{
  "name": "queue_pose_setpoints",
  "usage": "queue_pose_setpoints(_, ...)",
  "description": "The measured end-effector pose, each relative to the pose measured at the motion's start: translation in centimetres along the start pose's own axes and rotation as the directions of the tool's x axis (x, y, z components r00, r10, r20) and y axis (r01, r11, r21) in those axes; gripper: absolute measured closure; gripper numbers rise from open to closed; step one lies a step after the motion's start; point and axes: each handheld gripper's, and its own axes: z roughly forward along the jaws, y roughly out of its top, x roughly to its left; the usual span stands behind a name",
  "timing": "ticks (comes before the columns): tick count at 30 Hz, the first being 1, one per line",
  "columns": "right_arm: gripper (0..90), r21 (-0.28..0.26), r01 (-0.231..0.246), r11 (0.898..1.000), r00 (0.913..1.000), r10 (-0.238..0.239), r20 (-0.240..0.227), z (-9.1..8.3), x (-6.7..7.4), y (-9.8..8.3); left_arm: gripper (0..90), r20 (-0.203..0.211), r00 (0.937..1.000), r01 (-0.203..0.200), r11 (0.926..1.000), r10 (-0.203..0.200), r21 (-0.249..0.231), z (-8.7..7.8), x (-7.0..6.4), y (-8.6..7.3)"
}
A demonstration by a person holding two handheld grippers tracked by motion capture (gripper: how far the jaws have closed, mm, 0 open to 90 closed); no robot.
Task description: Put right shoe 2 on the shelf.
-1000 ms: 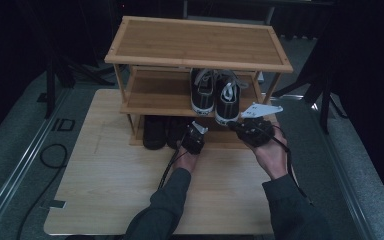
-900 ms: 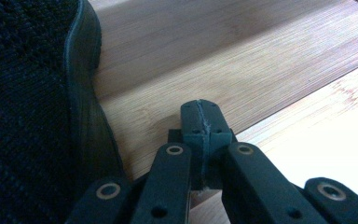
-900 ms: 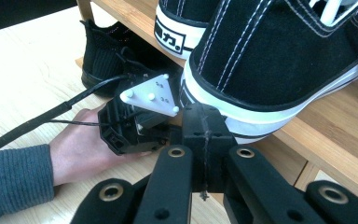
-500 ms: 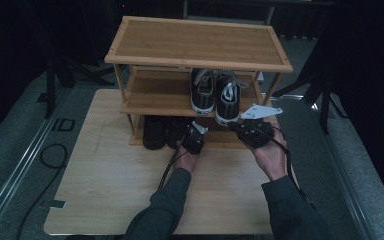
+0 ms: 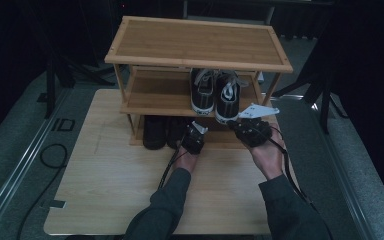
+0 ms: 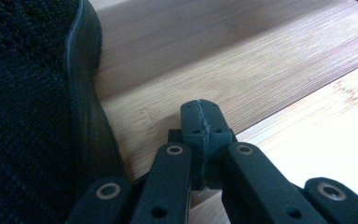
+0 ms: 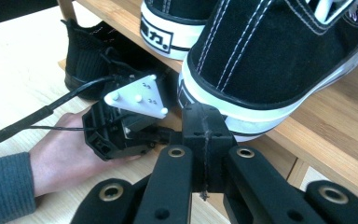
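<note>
A: Both grippers clenched on nothing rn. Left gripper (image 6: 200, 122) sits at the bottom shelf (image 6: 242, 70), black shoe (image 6: 28, 107) just beside its jaws. Right gripper (image 7: 204, 128) is under the toe of the sneaker (image 7: 279, 56) on the middle shelf (image 5: 160, 92).

B: Next?

A: I'd open the left jaws before moving in on the shoe, approach w/ jaws astride its edge, not the knit side.

B: Views?

A: High view gives the whole rack (image 5: 197, 45), both pairs. Right gripper view shows the left hand (image 7: 60, 154) up close.
</note>
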Motion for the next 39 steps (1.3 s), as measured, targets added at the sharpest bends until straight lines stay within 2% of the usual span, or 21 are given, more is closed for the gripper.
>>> queue_pose_setpoints(9, 90.0, -0.002, -0.008, 1.0, 1.0, 0.008, -0.002, 0.19, -0.1, 0.11, 90.0, 0.001, 1.0, -0.002, 1.0, 0.002, -0.001, 0.0, 0.01, 0.0)
queue_pose_setpoints(19, 90.0, -0.011, -0.021, 1.0, 0.9988, 0.022, 0.044, 0.08, 0.2, -0.13, 90.0, 0.002, 1.0, -0.004, 1.0, 0.004, -0.001, -0.01, 0.03, -0.02)
queue_pose_setpoints(29, 90.0, -0.018, -0.021, 1.0, 0.9996, 0.021, 0.019, 0.31, 0.02, -0.13, 90.0, 0.0, 1.0, -0.004, 1.0, 0.004, -0.002, 0.01, -0.01, -0.01)
queue_pose_setpoints(39, 90.0, -0.017, -0.033, 0.999, 0.9963, 0.034, 0.079, -0.39, -0.67, -0.55, 90.0, -0.001, 1.0, -0.003, 1.0, 0.003, -0.001, 0.0, -0.03, 0.0)
